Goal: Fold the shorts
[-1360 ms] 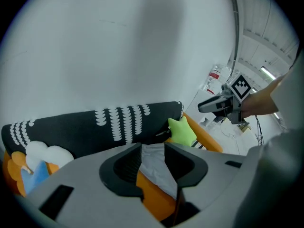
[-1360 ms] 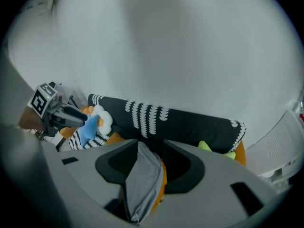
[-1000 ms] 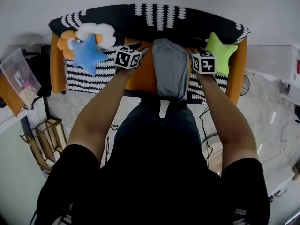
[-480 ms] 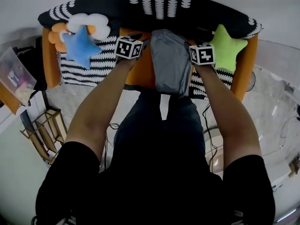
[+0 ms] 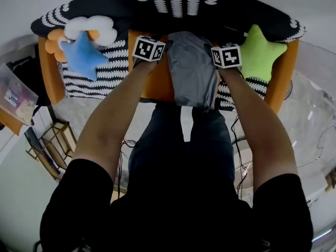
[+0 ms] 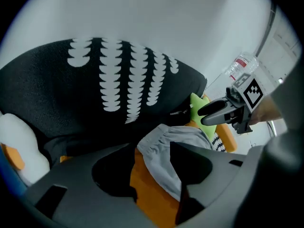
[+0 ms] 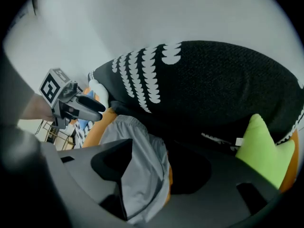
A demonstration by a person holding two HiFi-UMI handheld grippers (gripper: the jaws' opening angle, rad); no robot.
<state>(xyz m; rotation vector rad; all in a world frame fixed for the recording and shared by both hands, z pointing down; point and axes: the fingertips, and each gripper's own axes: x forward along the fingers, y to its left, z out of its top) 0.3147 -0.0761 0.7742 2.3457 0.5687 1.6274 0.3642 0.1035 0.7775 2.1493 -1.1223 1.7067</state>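
Grey shorts [image 5: 191,70] lie in a long narrow strip on the orange sofa seat [image 5: 155,83], with their near end hanging over the front edge. My left gripper [image 5: 156,42] stands at the left of their far end, my right gripper [image 5: 214,45] at the right. In the left gripper view the jaws [image 6: 152,163] stand apart over the elastic waistband [image 6: 159,139], and the pads do not press it. In the right gripper view the jaws [image 7: 152,170] straddle the cloth's [image 7: 135,146] right edge loosely. Both pairs of jaws have just been opening.
A black backrest with white scallops [image 5: 173,4] runs behind the seat. A blue star cushion [image 5: 81,56] and a white flower cushion [image 5: 94,28] lie at the left, a green star cushion [image 5: 260,51] at the right. A striped throw [image 5: 100,72] covers the seat's sides. A wooden rack [image 5: 50,148] stands on the floor.
Both grippers have sunk toward the seat at the shorts' far end. The shorts lie as before.
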